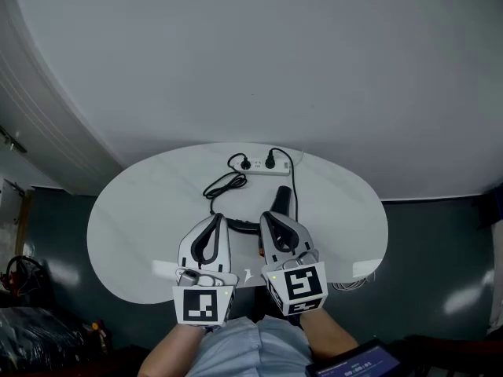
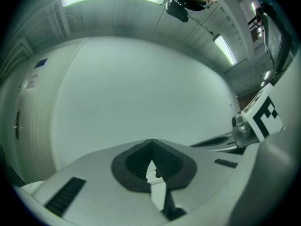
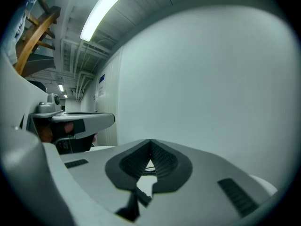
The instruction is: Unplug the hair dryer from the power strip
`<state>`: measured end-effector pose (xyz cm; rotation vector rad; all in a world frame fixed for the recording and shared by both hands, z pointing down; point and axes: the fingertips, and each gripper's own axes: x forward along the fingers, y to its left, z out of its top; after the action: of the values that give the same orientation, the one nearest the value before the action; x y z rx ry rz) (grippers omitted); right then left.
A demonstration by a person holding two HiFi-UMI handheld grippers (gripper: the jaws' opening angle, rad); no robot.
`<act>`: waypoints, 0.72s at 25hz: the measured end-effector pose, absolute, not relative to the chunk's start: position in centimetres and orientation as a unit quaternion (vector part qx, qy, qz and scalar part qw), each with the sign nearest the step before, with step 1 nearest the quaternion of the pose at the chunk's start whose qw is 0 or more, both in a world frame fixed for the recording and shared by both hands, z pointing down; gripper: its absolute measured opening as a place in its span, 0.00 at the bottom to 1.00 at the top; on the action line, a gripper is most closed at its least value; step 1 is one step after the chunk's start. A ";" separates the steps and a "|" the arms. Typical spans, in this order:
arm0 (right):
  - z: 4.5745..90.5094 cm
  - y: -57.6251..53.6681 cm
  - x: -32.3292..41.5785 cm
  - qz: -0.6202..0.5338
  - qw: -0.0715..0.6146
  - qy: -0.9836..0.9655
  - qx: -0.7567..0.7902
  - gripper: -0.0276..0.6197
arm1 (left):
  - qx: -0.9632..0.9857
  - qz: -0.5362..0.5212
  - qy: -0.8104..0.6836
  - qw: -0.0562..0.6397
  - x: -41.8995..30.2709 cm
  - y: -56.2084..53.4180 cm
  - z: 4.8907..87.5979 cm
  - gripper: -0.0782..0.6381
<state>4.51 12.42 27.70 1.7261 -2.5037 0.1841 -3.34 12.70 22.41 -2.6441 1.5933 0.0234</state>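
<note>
1. Head view: the power strip [image 1: 265,165] lies at the far side of the worktop [image 1: 141,210] w/ two plugs [image 1: 269,162] seated in it, so nothing is pulled yet.
   - The hair dryer [image 1: 281,199] lies just in front of the strip. Its near end is hidden behind your right tool [image 1: 266,217].
   - A black cord [image 1: 224,185] loops to the left of the dryer. Can't tell which plug is the dryer's.
   - Left tool [image 1: 215,218] and right tool sit side by side near your edge. Tips point toward the strip, well short of it, and touch neither strip nor plugs.
2. Left gripper view: jaws are closed tip to tip w/ nothing btw them. Ahead is mostly bare wall [image 2: 141,88]. A sliver of worktop shows through the gap under the tips, and the right tool's marker cube sits at the right edge.
3. Right gripper view: jaws are closed here too, and empty. Thin dark lines in the gap below the tips look like cord, far off.
4. Progress, my read: nothing done so far, you're only on approach. You have yet to:
   - reach the strip;
   - open one tool and grip the dryer's plug;
   - prob. hold the strip down w/ the other tool;
   - pull the plug out.
</note>
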 end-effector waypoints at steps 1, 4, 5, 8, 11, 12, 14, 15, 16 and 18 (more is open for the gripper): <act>27.6 11.6 4.9 0.061 0.046 -0.822 0.564 0.05 | -0.855 0.007 0.517 0.027 -2.9 12.0 22.3 0.11; 27.2 9.9 5.6 0.058 0.043 -0.827 0.558 0.05 | -0.853 0.006 0.521 0.029 -1.9 10.6 21.8 0.11; 27.1 9.5 5.7 0.057 0.044 -0.829 0.555 0.05 | -0.852 0.006 0.523 0.031 -1.8 10.3 21.6 0.11; 26.8 8.4 5.9 0.057 0.048 -0.831 0.551 0.05 | -0.849 0.008 0.528 0.033 -1.7 9.5 21.0 0.11; 26.8 7.0 6.1 0.059 0.053 -0.833 0.548 0.05 | -0.845 0.007 0.534 0.024 -1.8 8.0 21.3 0.11; 27.0 6.4 6.2 0.060 0.056 -0.833 0.548 0.05 | -0.845 0.007 0.535 0.020 -1.8 7.5 21.5 0.11; 27.5 5.6 6.3 0.065 0.059 -0.833 0.547 0.05 | -0.844 0.007 0.536 0.013 -1.8 6.6 22.0 0.11; 27.8 5.3 6.3 0.068 0.061 -0.832 0.547 0.05 | -0.844 0.006 0.536 0.012 -1.8 6.2 22.2 0.11; 28.1 4.8 6.3 0.071 0.063 -0.832 0.547 0.05 | -0.844 0.004 0.536 0.009 -1.8 5.7 22.4 0.11; 28.7 3.8 6.3 0.075 0.069 -0.830 0.548 0.05 | -0.845 0.003 0.535 0.000 -1.9 4.6 23.0 0.11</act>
<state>6.34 3.80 28.73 1.6494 -2.4994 0.2263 -1.86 4.58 22.95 -2.6536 1.6798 0.0080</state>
